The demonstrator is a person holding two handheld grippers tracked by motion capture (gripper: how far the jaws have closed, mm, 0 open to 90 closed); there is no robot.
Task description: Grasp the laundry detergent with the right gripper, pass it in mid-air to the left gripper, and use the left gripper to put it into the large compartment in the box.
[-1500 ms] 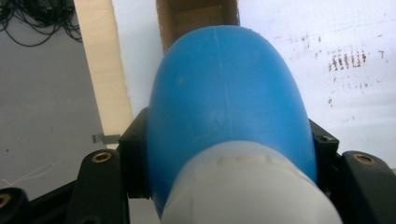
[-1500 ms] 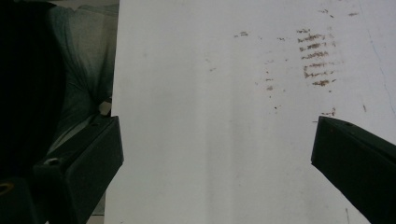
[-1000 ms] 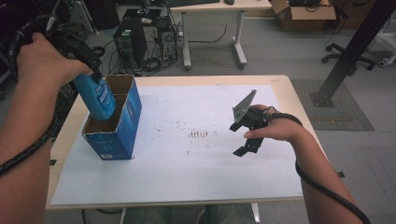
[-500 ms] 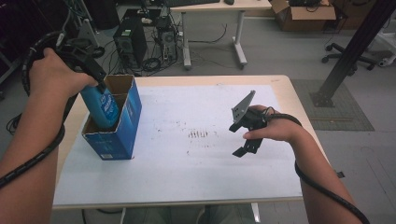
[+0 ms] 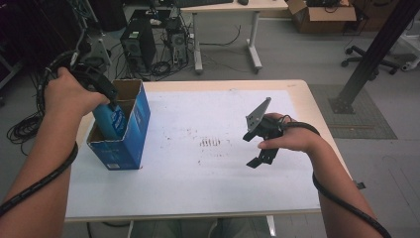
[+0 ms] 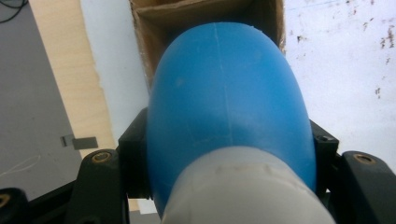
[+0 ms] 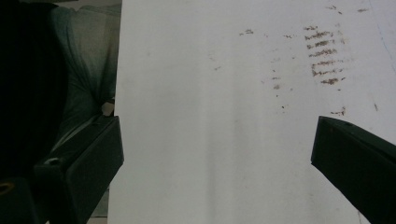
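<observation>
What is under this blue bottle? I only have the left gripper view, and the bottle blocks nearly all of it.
Observer: In the high view the blue bottle is partly down inside an open blue box, held by the left gripper.
Operator: Where is the box on the table?
Observer: Near the white table's left edge.
Operator: And the other gripper?
Observer: The right gripper hangs over bare table, jaws wide apart with nothing between them.
</observation>
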